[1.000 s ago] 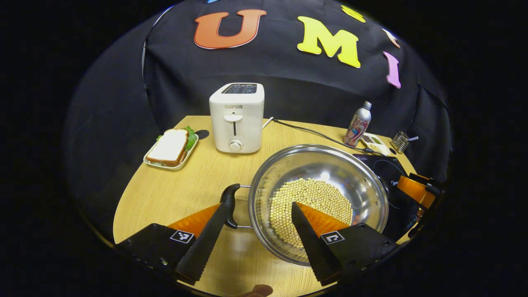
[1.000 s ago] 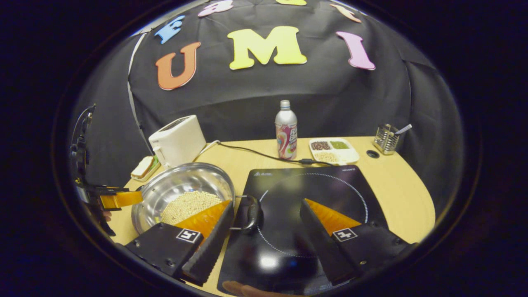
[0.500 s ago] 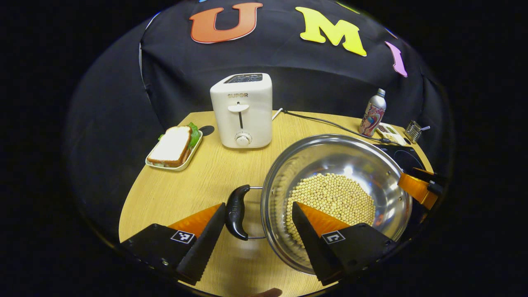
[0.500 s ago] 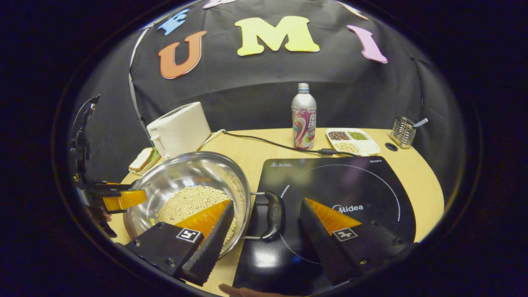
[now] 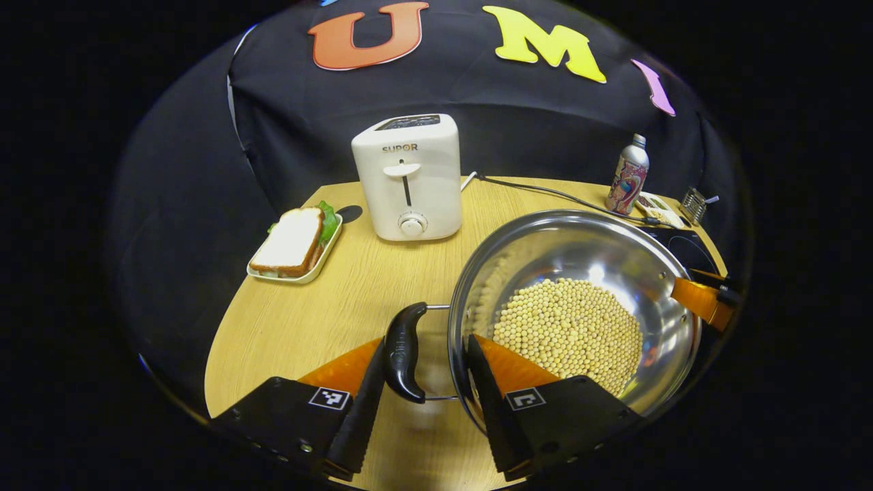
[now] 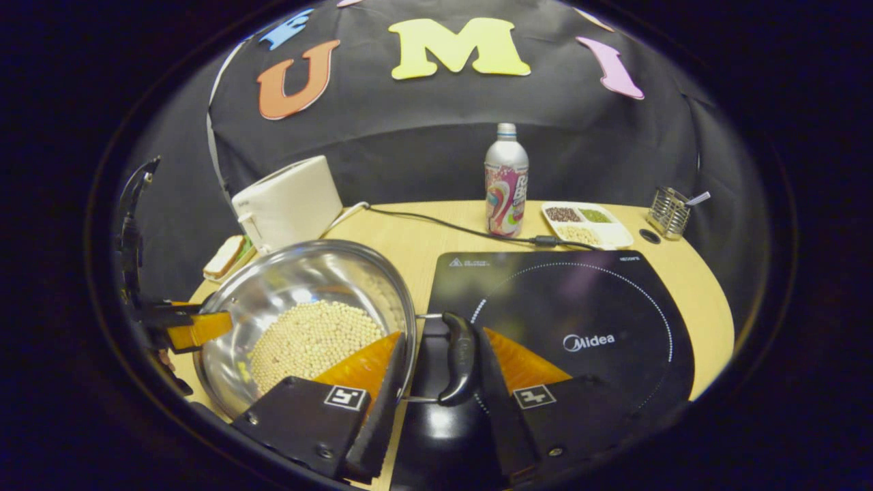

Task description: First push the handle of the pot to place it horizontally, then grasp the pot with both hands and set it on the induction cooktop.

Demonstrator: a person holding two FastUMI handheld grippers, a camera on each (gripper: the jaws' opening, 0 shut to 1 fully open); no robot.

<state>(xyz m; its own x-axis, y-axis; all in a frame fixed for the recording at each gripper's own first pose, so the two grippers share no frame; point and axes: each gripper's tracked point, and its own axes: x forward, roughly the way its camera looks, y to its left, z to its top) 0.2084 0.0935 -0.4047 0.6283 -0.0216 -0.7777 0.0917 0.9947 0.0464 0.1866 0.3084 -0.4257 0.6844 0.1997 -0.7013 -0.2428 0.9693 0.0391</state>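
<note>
A steel pot (image 5: 580,245) holding soybeans sits on the wooden table, just left of the black induction cooktop (image 6: 580,300). In the left gripper view, my left gripper (image 5: 424,341) has closed around the pot's black left handle (image 5: 404,351): one finger lies against the handle's outer side, the other inside the rim. In the right gripper view, my right gripper (image 6: 441,334) clamps the right handle (image 6: 458,358) the same way, over the cooktop's left edge. Both handles lie level. The right gripper (image 5: 699,303) also shows at the pot's far side, as does the left gripper (image 6: 194,327).
A white toaster (image 5: 409,177) and a sandwich tray (image 5: 293,242) stand behind the pot on the left. A bottle (image 6: 506,184), a divided snack dish (image 6: 586,224), a wire holder (image 6: 670,211) and a black cable (image 6: 436,228) lie behind the cooktop.
Both grippers have moved forward over the handles and narrowed from wide open until their fingers close on handle and rim. The pot looms larger in both views.
</note>
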